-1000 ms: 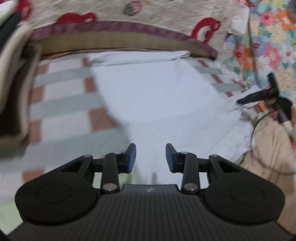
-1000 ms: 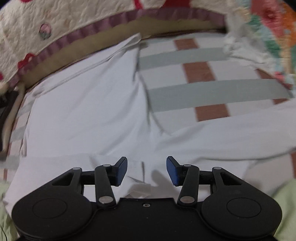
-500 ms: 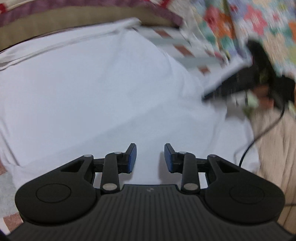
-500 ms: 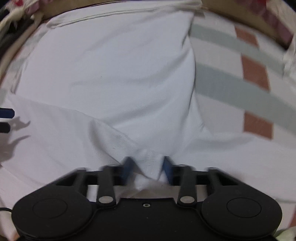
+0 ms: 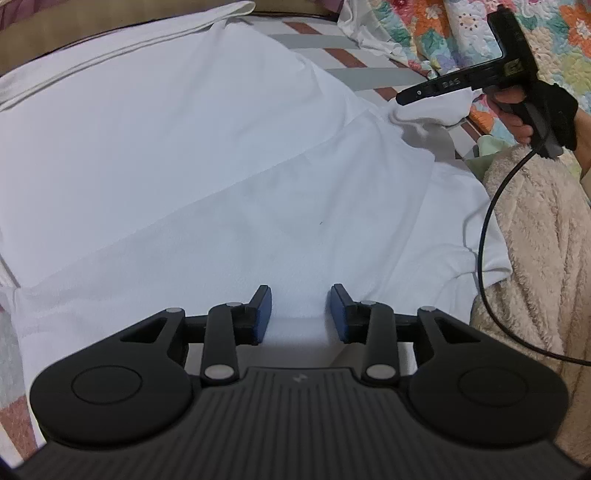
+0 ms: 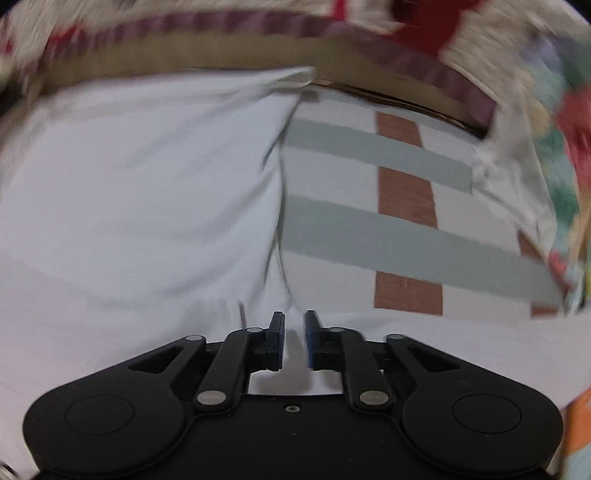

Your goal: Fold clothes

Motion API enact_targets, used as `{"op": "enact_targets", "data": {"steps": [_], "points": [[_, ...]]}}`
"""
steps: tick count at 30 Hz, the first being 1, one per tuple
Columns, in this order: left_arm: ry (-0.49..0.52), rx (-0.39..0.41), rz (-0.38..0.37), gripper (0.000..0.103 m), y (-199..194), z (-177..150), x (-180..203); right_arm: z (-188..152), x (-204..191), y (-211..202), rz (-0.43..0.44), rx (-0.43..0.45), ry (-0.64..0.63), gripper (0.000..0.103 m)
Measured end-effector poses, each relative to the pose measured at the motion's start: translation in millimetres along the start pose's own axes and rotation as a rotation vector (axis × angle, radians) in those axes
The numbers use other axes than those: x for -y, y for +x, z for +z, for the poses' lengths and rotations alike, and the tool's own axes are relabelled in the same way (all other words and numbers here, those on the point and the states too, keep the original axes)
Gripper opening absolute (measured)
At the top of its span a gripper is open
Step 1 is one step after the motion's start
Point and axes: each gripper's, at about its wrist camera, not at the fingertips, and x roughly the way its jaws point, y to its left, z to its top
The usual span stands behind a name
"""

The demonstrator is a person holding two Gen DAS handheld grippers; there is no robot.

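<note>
**A:** Since a moment ago the right tongs (image 6: 294, 339) have narrowed a good deal, and their camera has swung so the striped sheet (image 6: 406, 218) fills its right half again. What are they gripping?

**B:** A pinch of the white garment (image 5: 192, 147). The blue pads (image 6: 280, 334) stand close together with white cloth between them. Seen from the left wrist, the right tongs (image 5: 404, 96) lift a bunched corner of the cloth (image 5: 432, 110) off the bed, with a hand (image 5: 513, 110) in a black glove around the handle and a black cable (image 5: 487, 229) trailing down from it.

**A:** And the left tongs (image 5: 300, 308)?

**B:** Released. Their jaws are spread wide just above the near part of the garment, with nothing between the pads; the gap itself looks much as it did a second ago.

**A:** Where does the garment lie?

**B:** Spread flat over the striped sheet on the bed, with a diagonal fold edge running across it from lower left to upper right. Its far edge reaches toward a tan and purple border (image 6: 221, 48) of bedding.

**A:** Anything beside it?

**B:** A cream fleecy fabric (image 5: 535, 258) at the right, touching the garment's edge, and a floral quilt (image 5: 424, 33) beyond the sheet. The right wrist view is blurred by motion, so finer detail there is lost.
</note>
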Motion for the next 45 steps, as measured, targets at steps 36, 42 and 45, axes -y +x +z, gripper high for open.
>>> {"op": "enact_targets", "data": {"steps": [36,42,45], "points": [[-0.085,0.079,0.177,0.042,-2,23,-10,-81,285,-48,-0.331,0.513,0.554,0.008],[-0.091,0.127,0.168,0.042,-12,22,-11,-30,209,-85,-0.031,0.572,0.452,0.008],[-0.098,0.168,0.148,0.042,-19,22,-11,1,147,-108,0.137,0.598,0.343,0.008]]}}
